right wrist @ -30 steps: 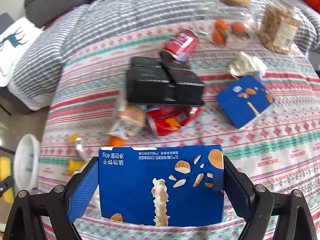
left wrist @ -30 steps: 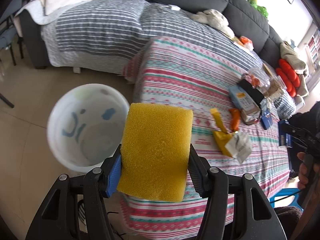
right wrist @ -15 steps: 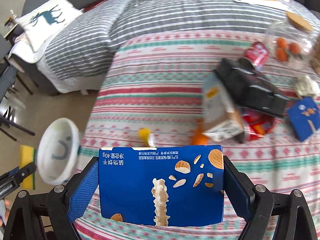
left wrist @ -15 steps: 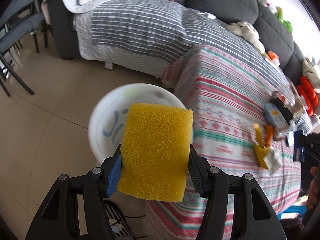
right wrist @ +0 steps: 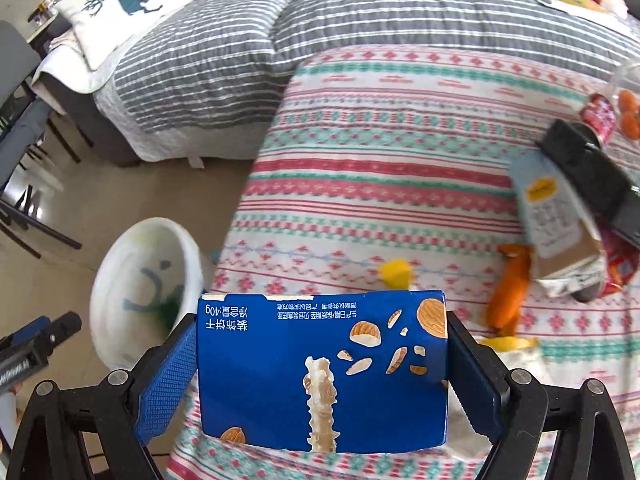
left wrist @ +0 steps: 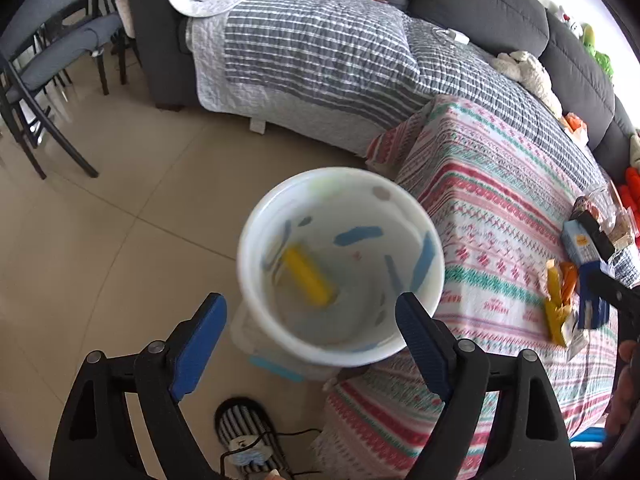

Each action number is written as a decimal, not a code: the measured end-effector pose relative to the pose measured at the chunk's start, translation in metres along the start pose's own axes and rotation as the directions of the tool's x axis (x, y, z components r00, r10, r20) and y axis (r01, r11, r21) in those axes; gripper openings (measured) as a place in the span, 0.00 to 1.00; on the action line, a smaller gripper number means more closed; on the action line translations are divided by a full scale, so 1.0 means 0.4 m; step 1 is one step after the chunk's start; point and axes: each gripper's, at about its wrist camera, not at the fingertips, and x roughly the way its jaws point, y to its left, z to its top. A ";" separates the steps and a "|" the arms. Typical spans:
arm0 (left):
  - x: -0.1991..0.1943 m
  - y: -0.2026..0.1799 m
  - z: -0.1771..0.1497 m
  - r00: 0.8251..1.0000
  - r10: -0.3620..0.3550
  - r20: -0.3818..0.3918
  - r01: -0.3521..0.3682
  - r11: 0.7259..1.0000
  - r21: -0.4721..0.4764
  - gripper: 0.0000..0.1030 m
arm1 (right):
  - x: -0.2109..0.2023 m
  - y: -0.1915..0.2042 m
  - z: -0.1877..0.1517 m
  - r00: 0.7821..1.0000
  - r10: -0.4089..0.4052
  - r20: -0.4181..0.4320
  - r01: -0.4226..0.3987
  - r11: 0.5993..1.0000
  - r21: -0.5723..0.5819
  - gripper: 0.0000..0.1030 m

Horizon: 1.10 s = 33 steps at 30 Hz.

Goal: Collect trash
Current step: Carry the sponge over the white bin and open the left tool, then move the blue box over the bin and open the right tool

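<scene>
A white bin [left wrist: 280,354] with blue marks stands on the floor beside the table. A yellow sponge [left wrist: 310,276] is inside it, blurred, apart from my left gripper [left wrist: 312,332]. That gripper hangs over the bin's near rim, its jaws opening with nothing between them. My right gripper [right wrist: 322,372] is shut on a blue biscuit box [right wrist: 320,368] above the table's near corner. The bin [right wrist: 116,280] is lower left of it, with the left gripper's finger [right wrist: 38,340] beside it.
The patterned tablecloth [right wrist: 400,152] carries a pale carton [right wrist: 554,216], a black tray [right wrist: 592,172], an orange wrapper [right wrist: 510,292], yellow scraps and a red can [right wrist: 598,114]. A striped-quilt sofa [left wrist: 328,56] stands behind. Chairs [left wrist: 36,80] are at left. A striped slipper [left wrist: 244,426] lies below the bin.
My left gripper moved over the bin, opened and let the sponge go; the sponge now lies in the bin. My right gripper carried the blue box leftward toward the bin.
</scene>
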 end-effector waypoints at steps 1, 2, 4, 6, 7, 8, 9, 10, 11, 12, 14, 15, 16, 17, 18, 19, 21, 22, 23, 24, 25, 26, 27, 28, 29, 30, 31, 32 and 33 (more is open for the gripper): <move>-0.003 0.009 -0.006 1.000 0.007 -0.004 -0.007 1.000 -0.004 0.86 | 0.008 0.014 0.001 1.000 0.006 -0.002 -0.006 1.000 -0.005 0.91; -0.008 0.023 -0.015 1.000 0.016 -0.010 -0.016 1.000 -0.010 0.86 | 0.017 0.029 0.002 1.000 0.013 -0.005 -0.013 1.000 -0.009 0.91; -0.016 0.047 -0.029 0.999 0.032 -0.015 -0.032 0.999 -0.020 0.87 | 0.032 0.056 0.002 1.000 0.026 -0.010 -0.026 1.000 -0.016 0.92; -0.024 0.067 -0.039 0.999 0.047 -0.011 -0.047 0.999 -0.025 0.88 | 0.049 0.085 0.005 0.999 0.037 -0.015 -0.038 0.999 -0.023 0.92; -0.029 0.078 -0.046 0.998 0.058 -0.006 -0.058 0.998 -0.024 0.88 | 0.060 0.103 0.008 0.999 0.046 -0.017 -0.046 0.999 -0.027 0.92; -0.033 0.090 -0.053 0.997 0.072 -0.001 -0.072 0.997 -0.021 0.88 | 0.069 0.121 0.010 0.998 0.054 -0.019 -0.055 0.998 -0.031 0.92; -0.033 0.098 -0.056 0.997 0.082 -0.001 -0.082 0.996 -0.019 0.89 | 0.080 0.140 0.011 0.998 0.063 -0.021 -0.064 0.997 -0.037 0.92; -0.034 0.108 -0.061 0.996 0.093 -0.004 -0.093 0.996 -0.019 0.89 | 0.093 0.161 0.011 0.997 0.069 -0.026 -0.070 0.996 -0.048 0.92; -0.035 0.119 -0.066 0.995 0.099 -0.009 -0.099 0.995 -0.022 0.89 | 0.104 0.181 0.011 0.997 0.071 -0.031 -0.073 0.996 -0.059 0.92; -0.035 0.128 -0.070 0.995 0.102 -0.012 -0.102 0.994 -0.026 0.89 | 0.120 0.204 0.010 0.997 0.071 -0.037 -0.074 0.994 -0.076 0.92; -0.035 0.147 -0.078 0.993 0.116 -0.021 -0.116 0.993 -0.033 0.89 | 0.146 0.237 0.012 0.997 0.071 -0.042 -0.074 0.993 -0.095 0.92; -0.035 0.154 -0.080 0.992 0.123 -0.024 -0.123 0.992 -0.033 0.89 | 0.158 0.251 0.012 0.997 0.070 -0.046 -0.074 0.992 -0.099 0.92; -0.034 0.160 -0.082 0.991 0.129 -0.026 -0.130 0.991 -0.031 0.89 | 0.169 0.262 0.012 0.996 0.071 -0.047 -0.075 0.992 -0.103 0.92; -0.033 0.165 -0.084 0.990 0.136 -0.029 -0.137 0.990 -0.027 0.89 | 0.180 0.274 0.015 0.996 0.072 -0.044 -0.076 0.991 -0.108 0.92; -0.035 0.170 -0.088 0.990 0.139 -0.029 -0.139 0.990 -0.026 0.89 | 0.189 0.284 0.017 0.997 0.071 -0.039 -0.076 0.991 -0.113 0.92; -0.035 0.174 -0.090 0.990 0.141 -0.027 -0.141 0.990 -0.024 0.89 | 0.197 0.295 0.020 0.997 0.068 -0.031 -0.071 0.990 -0.121 0.92; -0.036 0.181 -0.093 0.990 0.141 -0.026 -0.141 0.990 -0.024 0.89 | 0.205 0.310 0.026 0.998 0.068 -0.009 -0.069 0.988 -0.136 0.92; -0.039 0.183 -0.097 0.990 0.139 -0.026 -0.139 0.990 -0.025 0.89 | 0.206 0.315 0.029 0.997 0.078 0.006 -0.076 0.987 -0.138 0.92; -0.038 0.184 -0.097 0.990 0.136 -0.027 -0.137 0.990 -0.025 0.89 | 0.205 0.318 0.031 0.995 0.094 0.017 -0.091 0.987 -0.136 0.92; -0.038 0.184 -0.098 0.990 0.135 -0.028 -0.136 0.990 -0.024 0.89 | 0.206 0.319 0.033 0.991 0.129 0.025 -0.125 0.984 -0.127 0.92; -0.037 0.182 -0.099 0.991 0.134 -0.029 -0.135 0.991 -0.020 0.89 | 0.209 0.319 0.036 0.987 0.157 0.024 -0.153 0.981 -0.116 0.94; -0.036 0.180 -0.100 0.990 0.135 -0.030 -0.136 0.991 -0.015 0.89 | 0.211 0.317 0.038 0.984 0.177 0.022 -0.174 0.979 -0.103 0.95; -0.037 0.177 -0.101 0.990 0.137 -0.031 -0.137 0.990 -0.009 0.89 | 0.211 0.316 0.038 0.982 0.186 0.023 -0.183 0.979 -0.094 0.96; -0.036 0.173 -0.103 0.990 0.137 -0.030 -0.137 0.991 -0.003 0.89 | 0.209 0.315 0.039 0.983 0.182 0.028 -0.179 0.979 -0.096 0.96; -0.036 0.171 -0.102 0.990 0.136 -0.030 -0.136 0.991 0.000 0.89 | 0.205 0.316 0.038 0.984 0.172 0.037 -0.167 0.980 -0.105 0.96; -0.037 0.168 -0.104 0.990 0.136 -0.029 -0.136 0.991 0.004 0.89 | 0.199 0.318 0.037 0.986 0.160 0.043 -0.155 0.981 -0.115 0.96; -0.037 0.165 -0.105 0.990 0.137 -0.030 -0.137 0.991 0.008 0.89 | 0.193 0.318 0.037 0.988 0.145 0.049 -0.138 0.983 -0.124 0.96; -0.038 0.161 -0.106 0.990 0.137 -0.030 -0.137 0.991 0.011 0.89 | 0.185 0.316 0.036 0.990 0.130 0.053 -0.122 0.984 -0.130 0.96; -0.040 0.158 -0.106 0.990 0.136 -0.029 -0.136 0.991 0.015 0.89 | 0.179 0.313 0.035 0.991 0.118 0.055 -0.110 0.985 -0.136 0.96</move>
